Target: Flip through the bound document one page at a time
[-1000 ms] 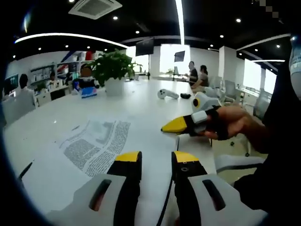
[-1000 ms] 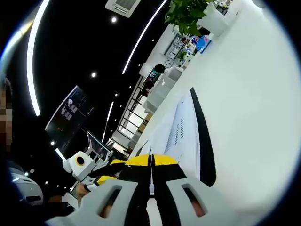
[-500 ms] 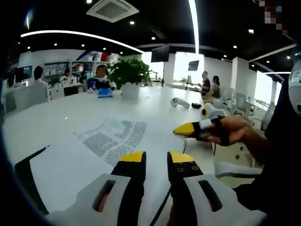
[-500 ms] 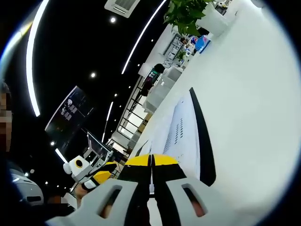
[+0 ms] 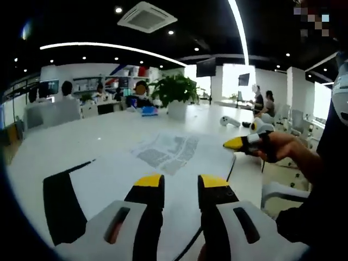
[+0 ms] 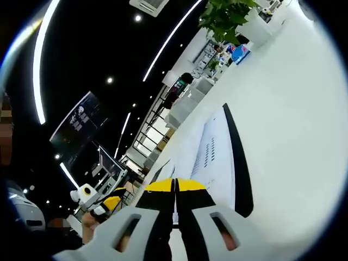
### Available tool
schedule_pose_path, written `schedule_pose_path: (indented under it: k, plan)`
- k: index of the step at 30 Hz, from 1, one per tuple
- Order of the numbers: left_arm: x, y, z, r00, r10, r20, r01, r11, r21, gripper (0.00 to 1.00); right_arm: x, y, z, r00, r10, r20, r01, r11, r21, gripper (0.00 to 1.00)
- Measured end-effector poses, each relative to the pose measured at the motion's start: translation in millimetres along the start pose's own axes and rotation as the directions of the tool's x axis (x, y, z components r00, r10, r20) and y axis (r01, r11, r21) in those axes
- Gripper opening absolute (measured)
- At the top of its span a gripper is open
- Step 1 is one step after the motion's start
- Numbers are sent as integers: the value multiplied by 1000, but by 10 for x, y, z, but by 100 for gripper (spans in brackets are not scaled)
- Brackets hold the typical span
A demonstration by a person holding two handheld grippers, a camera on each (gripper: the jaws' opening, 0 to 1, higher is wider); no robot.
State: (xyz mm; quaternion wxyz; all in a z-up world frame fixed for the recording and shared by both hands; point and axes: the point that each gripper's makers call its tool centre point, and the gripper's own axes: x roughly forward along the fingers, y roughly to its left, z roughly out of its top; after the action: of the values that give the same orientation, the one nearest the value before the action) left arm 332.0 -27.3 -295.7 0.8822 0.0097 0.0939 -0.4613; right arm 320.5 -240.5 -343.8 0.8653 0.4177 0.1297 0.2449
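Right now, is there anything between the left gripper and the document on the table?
Nothing visible. The left gripper is open just above the document, which lies flat on the table. The plant stands well beyond, and the right gripper is off to the side.

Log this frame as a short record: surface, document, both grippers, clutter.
surface: white table
document: bound document lying open, printed page up, black edge strip
left gripper: jaws apart, over the document, holding nothing
right gripper: yellow tips together at the document's near edge; a pinched page can't be confirmed
clutter: potted plant, white device at the far end
people: several seated in the background
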Motion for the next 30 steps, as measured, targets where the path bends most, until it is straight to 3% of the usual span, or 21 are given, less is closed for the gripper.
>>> schedule_pose_path:
  k: [2, 6, 9, 17, 23, 30]
  plan:
    - [-87, 70, 39, 999, 14, 46, -12, 999, -46, 17, -4, -7, -1, 1000, -4, -5, 4, 1000, -9, 2]
    - [-283, 318, -112, 993, 119, -11, -119, 991, -64, 31, -19, -24, 1, 1000, -9, -13, 9, 1000, -17, 2]
    - [-416, 387, -239, 989, 139, -50, -143, 985, -91, 33, -6, -18, 5, 1000, -15, -19, 15, 1000, -11, 2]
    - [-863, 582, -459, 970, 240, -34, -243, 955, -173, 36, 76, 55, 28, 999, -24, -36, 21, 997, -78, 2]
    - [-1102, 627, -565, 959, 281, -40, -284, 941, -184, 37, 187, 192, 72, 999, -27, -38, 19, 979, -203, 2]
    - [-1202, 646, -560, 955, 296, -27, -296, 937, -183, 38, 357, 353, -97, 995, -54, -87, 20, 935, -354, 2]
